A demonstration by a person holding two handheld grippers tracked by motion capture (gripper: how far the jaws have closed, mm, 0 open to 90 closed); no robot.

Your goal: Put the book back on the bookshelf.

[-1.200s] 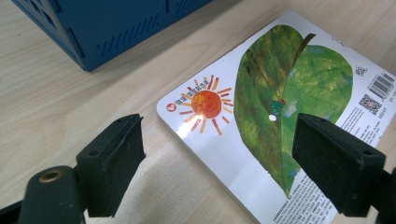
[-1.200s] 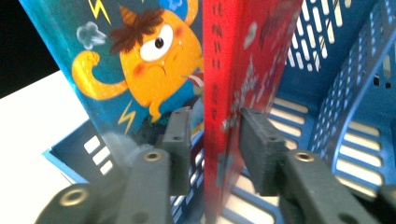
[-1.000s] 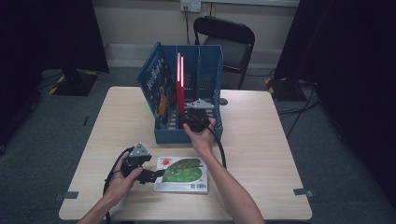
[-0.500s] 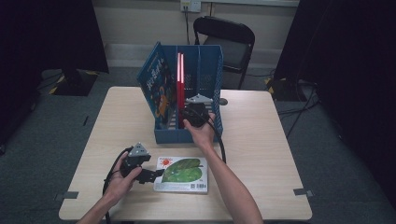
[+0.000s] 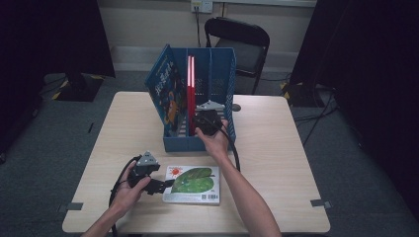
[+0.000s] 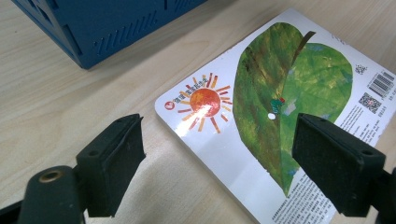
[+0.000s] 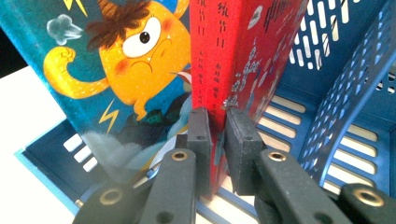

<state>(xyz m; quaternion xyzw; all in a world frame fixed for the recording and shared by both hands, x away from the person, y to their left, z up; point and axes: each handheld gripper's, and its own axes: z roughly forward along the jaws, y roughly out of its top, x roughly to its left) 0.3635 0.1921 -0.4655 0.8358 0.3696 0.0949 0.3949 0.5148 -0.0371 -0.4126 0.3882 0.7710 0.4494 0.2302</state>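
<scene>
Now, right gripper (image 7: 217,135): clamped on red book (image 7: 243,51) (upright in blue rack (image 5: 217,74), 12 o'clock on table (image 5: 276,163))
Left gripper (image 6: 217,158): jaws spread wide, above leaf-cover book (image 6: 289,107), lying flat at 6 o'clock

Your right gripper (image 7: 215,135) blocks the lower spine of the red book (image 7: 243,51), and that book's top runs off the upper edge of the right gripper view. The blue monster book (image 7: 116,70) is cut at the top and left there too. In the left gripper view, the leaf picture book (image 6: 289,107) runs out past the right and bottom edges, and its back-cover print is too small to read.
</scene>
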